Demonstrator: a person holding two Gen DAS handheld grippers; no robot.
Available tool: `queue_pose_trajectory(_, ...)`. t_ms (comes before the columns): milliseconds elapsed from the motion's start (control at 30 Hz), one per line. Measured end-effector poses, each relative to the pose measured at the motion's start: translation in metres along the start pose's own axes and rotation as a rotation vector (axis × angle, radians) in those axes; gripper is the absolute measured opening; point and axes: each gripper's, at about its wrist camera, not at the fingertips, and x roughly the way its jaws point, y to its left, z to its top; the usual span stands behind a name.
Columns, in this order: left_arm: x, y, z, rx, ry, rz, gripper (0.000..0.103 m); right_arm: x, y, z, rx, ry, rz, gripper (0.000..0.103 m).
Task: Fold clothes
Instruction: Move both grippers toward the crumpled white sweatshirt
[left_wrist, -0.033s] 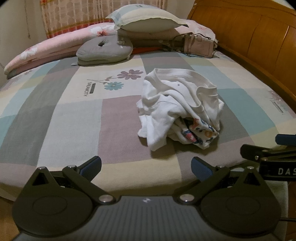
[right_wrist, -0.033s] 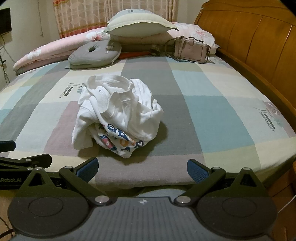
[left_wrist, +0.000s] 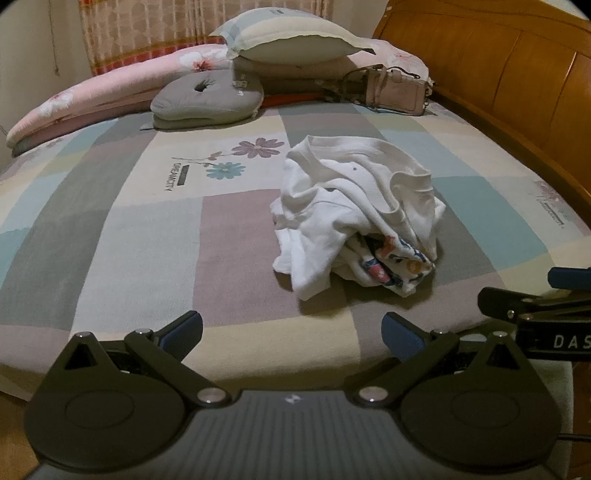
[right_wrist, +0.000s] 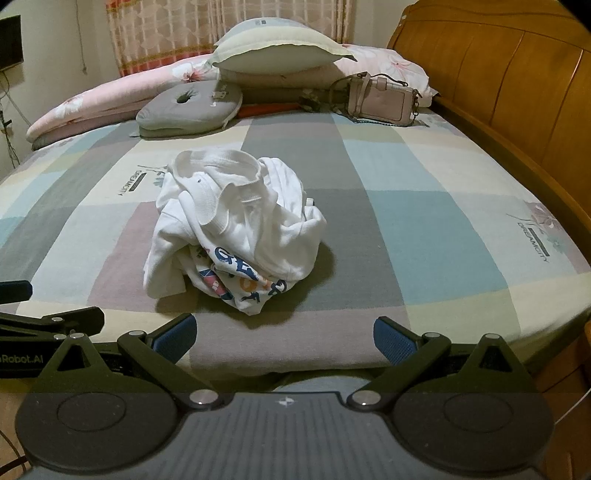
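A crumpled white shirt (left_wrist: 351, 199) (right_wrist: 236, 214) lies in a heap on the checked bedsheet (left_wrist: 147, 240) (right_wrist: 424, 229). Colourful printed fabric (left_wrist: 391, 264) (right_wrist: 243, 277) pokes out from under its near side. My left gripper (left_wrist: 291, 330) hovers over the bed's near edge, open with nothing between its blue pads, the heap ahead and slightly right. My right gripper (right_wrist: 284, 335) is likewise open and bare, with the heap ahead and slightly left. Each gripper shows at the side of the other's view, the right gripper (left_wrist: 535, 314) and the left gripper (right_wrist: 55, 325).
At the far end lie a grey pillow with a hole (left_wrist: 207, 99) (right_wrist: 188, 107), stacked pillows (left_wrist: 288, 40) (right_wrist: 273, 51) and a pink handbag (left_wrist: 395, 92) (right_wrist: 384, 99). A wooden headboard (left_wrist: 517, 85) (right_wrist: 517, 92) runs along the right side. Bare sheet surrounds the heap.
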Motion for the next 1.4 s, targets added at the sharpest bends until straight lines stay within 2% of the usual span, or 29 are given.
queue_pose_trajectory(100,0.001,-0.003,0.0,0.005,0.006,0.015,0.102,0.001,-0.001,-0.001,0.001,-0.001,0.0,0.103)
queue_pose_trajectory(300,0.0,0.004,0.001,-0.016,0.01,-0.028,0.102,-0.002,0.0,0.001,0.002,0.005,-0.001,0.103)
queue_pose_trajectory(767,0.005,0.001,0.0,-0.021,-0.004,-0.031,0.102,0.001,0.001,0.001,-0.001,0.001,0.012,0.103)
queue_pose_trajectory(1200,0.024,0.003,0.012,-0.031,0.016,-0.02,0.102,0.019,-0.005,0.011,-0.001,0.03,0.016,0.103)
queue_pose_trajectory(1400,0.03,0.006,0.016,-0.035,-0.015,-0.003,0.102,0.029,-0.004,0.018,-0.019,0.044,0.02,0.103)
